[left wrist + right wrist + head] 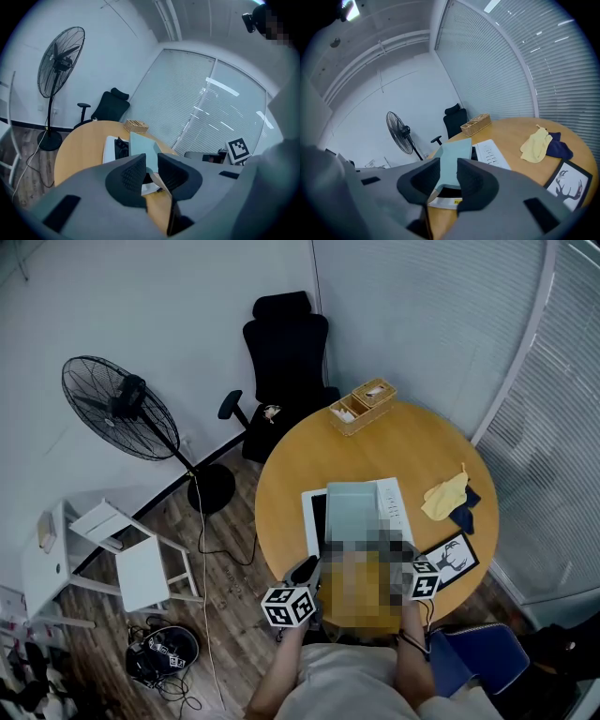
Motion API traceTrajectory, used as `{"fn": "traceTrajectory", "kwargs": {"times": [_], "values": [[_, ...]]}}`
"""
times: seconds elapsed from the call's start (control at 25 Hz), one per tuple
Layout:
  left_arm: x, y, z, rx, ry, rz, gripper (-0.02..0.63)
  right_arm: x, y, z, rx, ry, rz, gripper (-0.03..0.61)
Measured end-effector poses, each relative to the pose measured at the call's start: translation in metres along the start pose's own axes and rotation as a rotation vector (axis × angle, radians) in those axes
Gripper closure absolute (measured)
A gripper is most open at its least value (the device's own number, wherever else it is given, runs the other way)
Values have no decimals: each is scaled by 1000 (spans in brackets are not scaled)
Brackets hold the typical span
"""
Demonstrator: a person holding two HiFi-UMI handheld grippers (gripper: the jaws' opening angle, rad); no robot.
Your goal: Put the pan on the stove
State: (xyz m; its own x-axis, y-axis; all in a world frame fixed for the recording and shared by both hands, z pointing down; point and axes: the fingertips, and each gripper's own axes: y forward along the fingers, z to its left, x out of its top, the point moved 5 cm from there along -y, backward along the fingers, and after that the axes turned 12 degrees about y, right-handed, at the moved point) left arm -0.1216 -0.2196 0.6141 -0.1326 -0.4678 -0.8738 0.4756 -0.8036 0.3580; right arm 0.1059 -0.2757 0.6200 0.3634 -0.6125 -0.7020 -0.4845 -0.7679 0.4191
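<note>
Pale green square pan seems set on the white flat stove — left gripper and right gripper, jaws closing empty short of it, should simply retreat.

head view: high overhead, aimed steeply down at the round table
left gripper view: low at the table's near edge, looking across
right gripper view: same deal, right side
shared: table, fan, chair

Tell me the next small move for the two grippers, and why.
Probably finish closing both. The left gripper and right gripper are closing with the near edge of the pale green slab between their jaws, seemingly not yet gripping it. It lies over the white stove; a firm grip should come before any lift.
</note>
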Motion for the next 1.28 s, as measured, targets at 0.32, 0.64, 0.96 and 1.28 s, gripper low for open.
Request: {"fn": "traceTrajectory", "kwargs": {"times": [0.32, 0.64, 0.96, 1.28], "values": [[-3, -1, -2, -11, -14, 11, 580, 0, -4, -1, -22, -1, -15, 529], [-5, -5, -1, -24, -39, 1, 584, -1, -2, 4, -9, -33, -5, 555], [-4, -6, 3, -12, -37, 6, 584, -1, 1, 12, -1, -78, 13, 555], [-6, -8, 2, -13, -34, 7, 584, -2, 0, 10, -2, -71, 14, 555]]}}
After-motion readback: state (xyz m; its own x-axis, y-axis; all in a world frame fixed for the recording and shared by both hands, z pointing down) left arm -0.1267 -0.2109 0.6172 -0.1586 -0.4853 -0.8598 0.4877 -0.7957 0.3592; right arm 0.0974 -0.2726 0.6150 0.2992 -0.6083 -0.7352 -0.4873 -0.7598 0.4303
